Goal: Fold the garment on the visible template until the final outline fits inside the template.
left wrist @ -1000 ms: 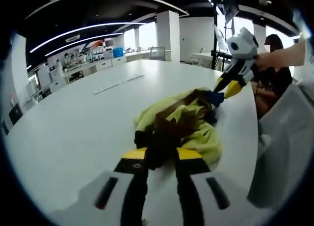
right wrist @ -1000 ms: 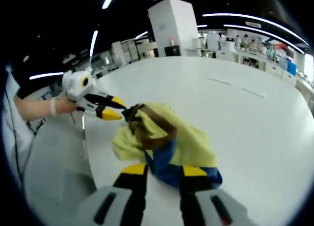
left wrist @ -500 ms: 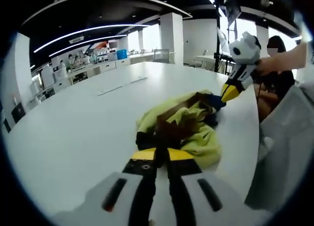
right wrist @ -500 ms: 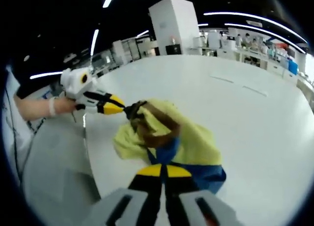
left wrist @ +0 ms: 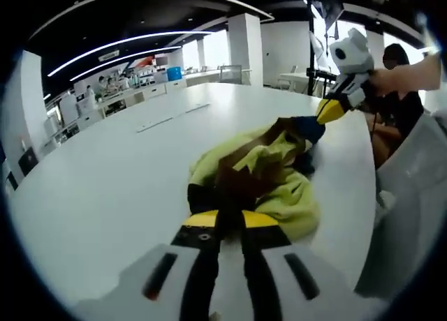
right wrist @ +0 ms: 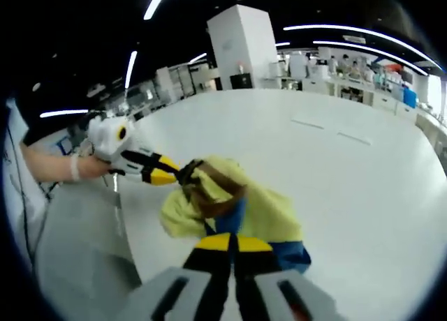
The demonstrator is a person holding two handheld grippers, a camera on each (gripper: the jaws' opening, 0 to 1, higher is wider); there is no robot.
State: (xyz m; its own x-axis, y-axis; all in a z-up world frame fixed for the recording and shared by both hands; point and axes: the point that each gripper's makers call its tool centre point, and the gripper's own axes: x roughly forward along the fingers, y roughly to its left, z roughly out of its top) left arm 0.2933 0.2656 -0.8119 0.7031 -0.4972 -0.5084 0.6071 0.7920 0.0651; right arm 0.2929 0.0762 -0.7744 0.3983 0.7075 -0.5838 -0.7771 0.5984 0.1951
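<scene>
Where the room opens out: a broad white worktop (left wrist: 105, 167) runs toward far benches and a square white pillar (right wrist: 241, 45).
Worktop: its near edge drops to a grey floor.
Garment: a crumpled yellow-green cloth garment with brown and blue parts (left wrist: 269, 174) lies bunched near that edge, stretched between the two tools.
Left gripper (left wrist: 227, 220): yellow-tipped black fingers pressed together on the garment's dark end.
Right gripper (right wrist: 234, 243): fingers likewise clamped, on the blue part.
Strips: two thin pale flat strips (left wrist: 167, 116) lie well beyond the garment.
Person: a seated figure (left wrist: 394, 91) behind the right gripper.
</scene>
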